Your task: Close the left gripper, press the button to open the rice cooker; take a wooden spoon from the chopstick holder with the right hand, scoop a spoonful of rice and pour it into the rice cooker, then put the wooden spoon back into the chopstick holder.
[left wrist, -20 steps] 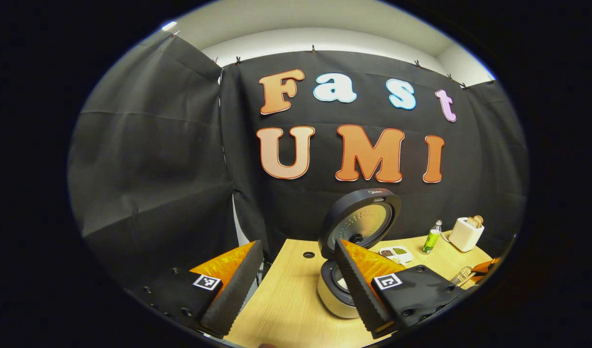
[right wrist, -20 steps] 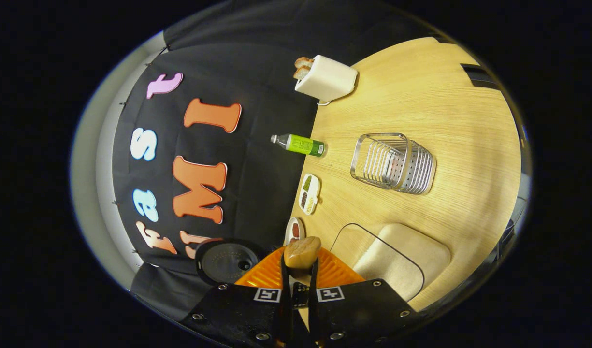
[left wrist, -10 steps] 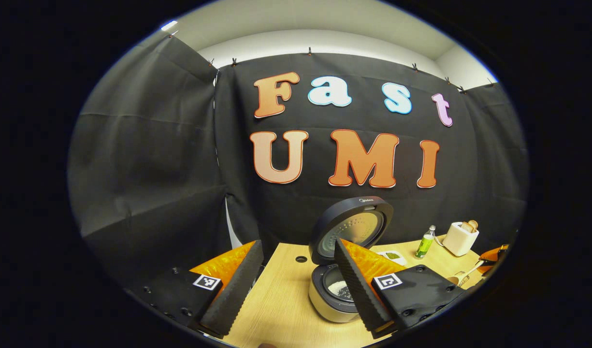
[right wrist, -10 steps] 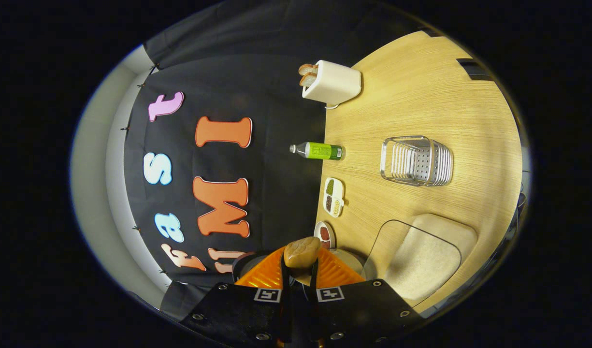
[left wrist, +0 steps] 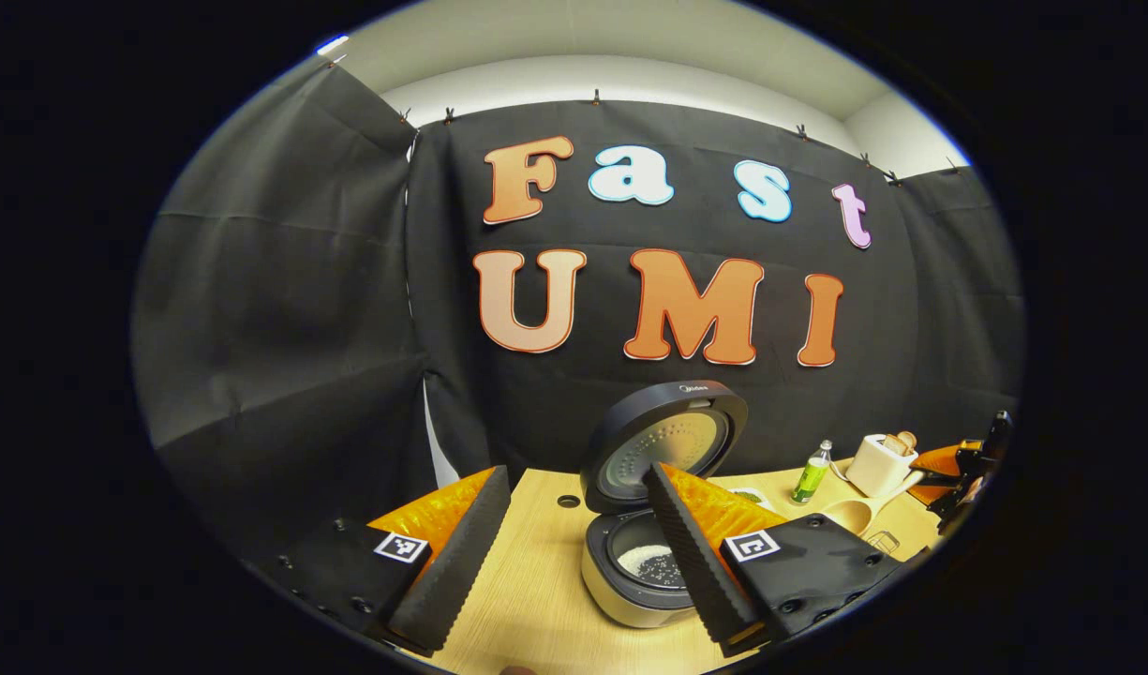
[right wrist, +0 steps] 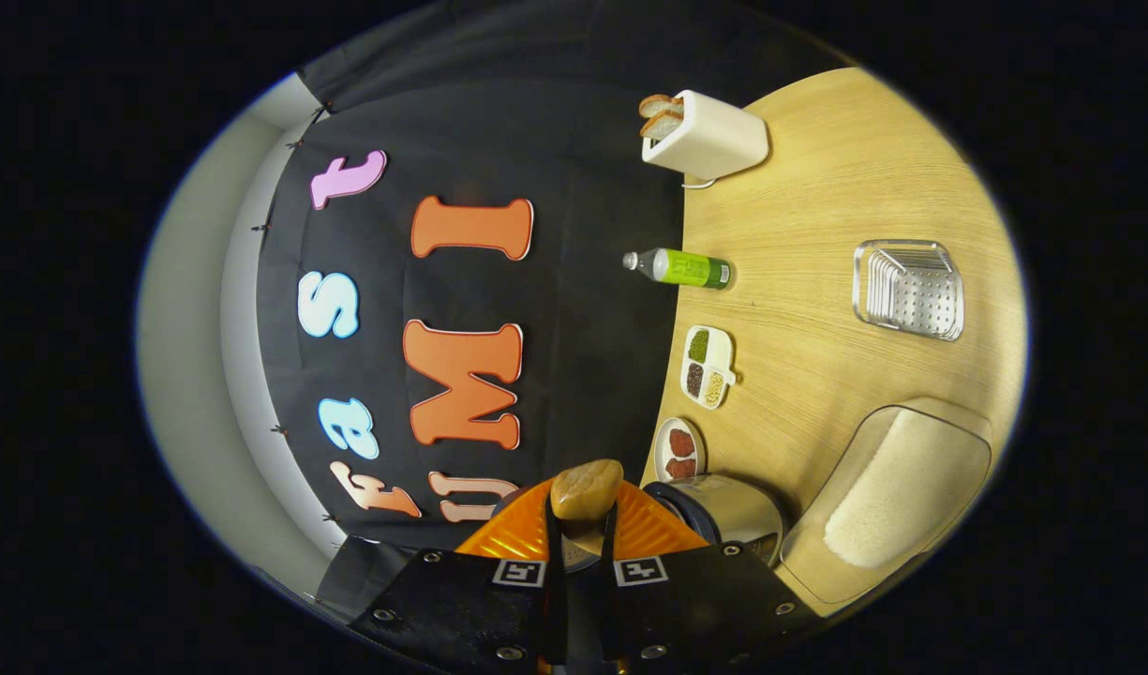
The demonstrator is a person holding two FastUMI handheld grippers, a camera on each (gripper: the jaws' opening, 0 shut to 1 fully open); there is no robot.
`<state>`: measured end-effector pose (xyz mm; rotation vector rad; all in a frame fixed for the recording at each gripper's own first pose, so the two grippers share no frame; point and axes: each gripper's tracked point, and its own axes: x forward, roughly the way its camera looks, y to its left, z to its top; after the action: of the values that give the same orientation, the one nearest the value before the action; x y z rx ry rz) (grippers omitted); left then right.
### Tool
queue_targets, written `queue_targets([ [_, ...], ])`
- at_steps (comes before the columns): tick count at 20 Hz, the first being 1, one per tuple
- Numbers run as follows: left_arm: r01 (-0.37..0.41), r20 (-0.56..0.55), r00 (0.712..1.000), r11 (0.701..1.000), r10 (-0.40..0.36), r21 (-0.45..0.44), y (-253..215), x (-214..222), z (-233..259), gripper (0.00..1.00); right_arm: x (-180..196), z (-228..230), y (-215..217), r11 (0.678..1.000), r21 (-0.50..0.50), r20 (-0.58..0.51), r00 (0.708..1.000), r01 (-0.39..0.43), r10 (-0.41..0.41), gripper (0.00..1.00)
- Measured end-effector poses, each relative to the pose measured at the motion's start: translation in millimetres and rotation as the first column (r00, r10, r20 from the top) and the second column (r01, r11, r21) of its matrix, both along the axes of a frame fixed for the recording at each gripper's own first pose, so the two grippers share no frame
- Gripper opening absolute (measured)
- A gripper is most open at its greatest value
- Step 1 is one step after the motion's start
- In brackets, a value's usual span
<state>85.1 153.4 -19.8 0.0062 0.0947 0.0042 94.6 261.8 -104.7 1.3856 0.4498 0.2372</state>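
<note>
Rice lies in the open rice cooker [left wrist: 639, 562] on the tabletop [right wrist: 817, 206] — my left tool [left wrist: 574, 553] gapes wide before it, my right tool [right wrist: 581, 553] clamps the wooden spoon [right wrist: 585, 489] beside it.

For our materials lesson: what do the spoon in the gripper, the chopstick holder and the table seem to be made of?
Spoon: pale brown wood, smooth and slightly glossy on its rounded bowl. Chopstick holder: shiny metal, probably steel, with slotted walls and a perforated base that reflect light. Table: light wood or a wood-look laminate, matte, with fine straight grain lines.
</note>
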Motion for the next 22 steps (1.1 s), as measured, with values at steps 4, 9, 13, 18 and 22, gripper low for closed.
queue_targets([
  [4, -0.001, -0.015, 1.0, 1.0, 0.001, -0.008, 1.5, 1.0, -5.6, 0.99, 32.2, 9.2, 29.9, 0.999, -0.039, 0.019, 0.999, -0.028, 0.029, 0.12],
  [9, -0.012, -0.03, 0.999, 1.0, 0.012, -0.014, 9.8, 3.8, -9.8, 0.98, 66.2, 29.1, 72.6, 0.989, -0.135, 0.085, 0.994, -0.054, 0.065, 0.12],
  [13, -0.023, -0.038, 0.999, 1.0, 0.022, -0.018, 19.6, 4.8, -13.6, 0.97, 83.5, 40.8, 99.8, 0.967, -0.246, 0.139, 0.984, -0.071, 0.108, 0.12],
  [18, -0.036, -0.039, 0.999, 0.999, 0.035, -0.02, 31.0, 1.7, -14.0, 0.98, 87.9, 47.0, 124.1, 0.936, -0.34, 0.179, 0.971, -0.087, 0.155, 0.12],
  [22, -0.041, -0.041, 0.998, 0.999, 0.04, -0.025, 34.4, 1.2, -16.5, 0.98, 87.7, 42.8, 130.4, 0.896, -0.437, 0.2, 0.963, -0.079, 0.183, 0.12],
])
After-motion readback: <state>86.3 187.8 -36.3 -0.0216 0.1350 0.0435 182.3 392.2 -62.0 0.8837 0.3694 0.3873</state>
